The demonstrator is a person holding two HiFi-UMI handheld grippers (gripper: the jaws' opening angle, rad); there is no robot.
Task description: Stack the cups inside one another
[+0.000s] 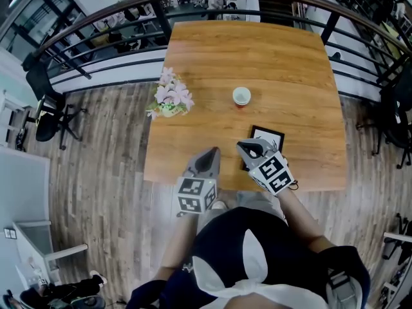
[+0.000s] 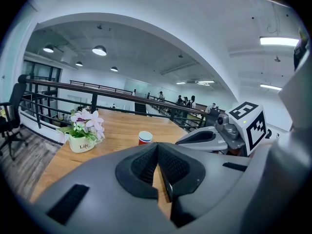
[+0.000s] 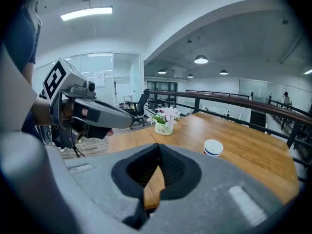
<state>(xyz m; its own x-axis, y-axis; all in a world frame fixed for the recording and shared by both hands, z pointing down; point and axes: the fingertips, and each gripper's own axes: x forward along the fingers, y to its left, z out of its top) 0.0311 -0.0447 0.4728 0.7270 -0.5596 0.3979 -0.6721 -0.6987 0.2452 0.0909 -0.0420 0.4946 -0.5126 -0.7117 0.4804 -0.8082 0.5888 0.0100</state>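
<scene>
One paper cup (image 1: 241, 96) with a white rim, a blue band and a red lower part stands upright near the middle of the wooden table (image 1: 302, 76). It also shows in the left gripper view as the cup (image 2: 145, 138) and in the right gripper view as the cup (image 3: 213, 147). My left gripper (image 1: 212, 153) hovers at the table's near edge, jaws shut and empty, well short of the cup. My right gripper (image 1: 246, 148) is beside it, shut with nothing held. Both point toward the cup. No second cup is visible.
A white pot of pink flowers (image 1: 169, 100) sits at the table's left edge. A black-framed flat card (image 1: 267, 136) lies under the right gripper's nose. A dark railing (image 1: 116, 28) curves behind the table, and office chairs (image 1: 45, 108) stand on the floor to the left.
</scene>
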